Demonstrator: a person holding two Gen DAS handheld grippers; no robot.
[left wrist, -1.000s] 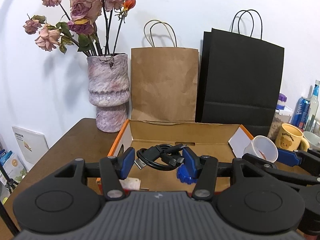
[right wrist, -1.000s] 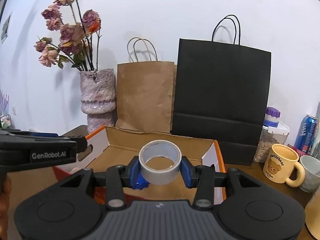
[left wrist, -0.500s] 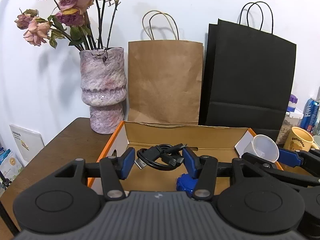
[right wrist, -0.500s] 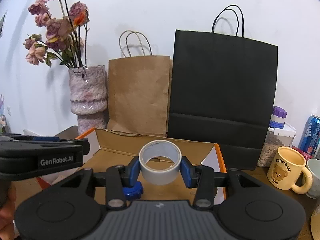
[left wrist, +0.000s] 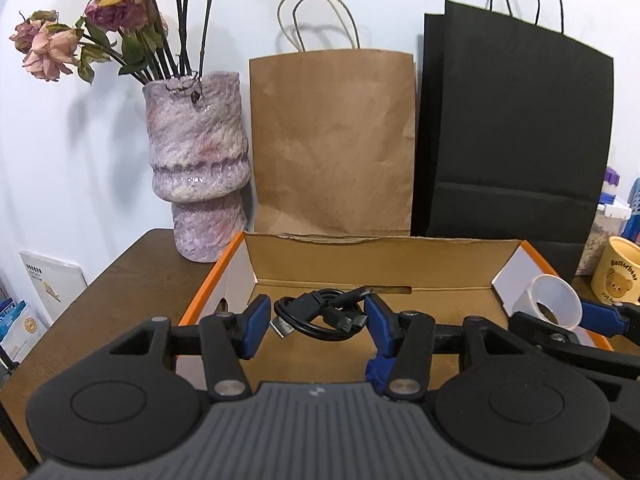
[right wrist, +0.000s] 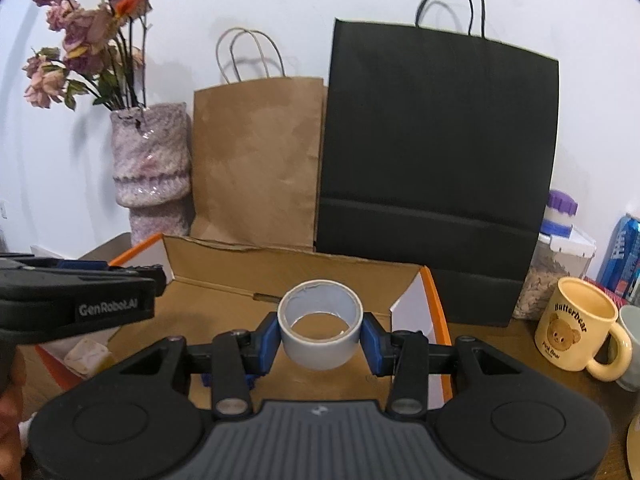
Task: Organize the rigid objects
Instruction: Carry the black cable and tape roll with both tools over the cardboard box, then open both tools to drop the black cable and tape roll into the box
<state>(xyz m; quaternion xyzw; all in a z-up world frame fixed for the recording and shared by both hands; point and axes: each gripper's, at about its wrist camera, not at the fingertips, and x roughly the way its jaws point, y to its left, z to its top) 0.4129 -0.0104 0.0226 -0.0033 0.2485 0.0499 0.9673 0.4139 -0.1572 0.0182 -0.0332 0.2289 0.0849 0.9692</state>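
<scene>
Fingers first: right gripper (right wrist: 320, 334) clamped on the roll of tape (right wrist: 320, 330), blue pads pressed to its two sides, roll upright with the open core facing up. Left gripper (left wrist: 318, 322) closed on a coiled black cable (left wrist: 320, 314); right pad (left wrist: 378, 326) against the coil, left pad (left wrist: 254, 326) just beside the USB plug, contact there hard to confirm. Both held above the open cardboard box (left wrist: 368, 262), not yet set down.

Largest to smallest around them: brown surface (left wrist: 132, 280) under everything; black paper bag (right wrist: 436, 144) and brown paper bag (right wrist: 256, 160) upright against the wall behind the box; mottled vase (left wrist: 198, 168) of dried roses at the box's back left corner; yellow bear mug (right wrist: 576, 330) to the right of the box; a small blue object (left wrist: 376, 368) on the box floor under the left fingers; a pale cube (right wrist: 86, 356) near the box's left wall.

Risks, as judgement only: cable is limp, gripped at one edge of the coil, so likely to sag, uncoil or slip out if the hold eases early. Tape is smooth and round, so could roll across the box floor if let go on its edge or tilted. Two grippers close side by side over one box, so possible knock between them, or snagging of the cable on the box's near wall.
</scene>
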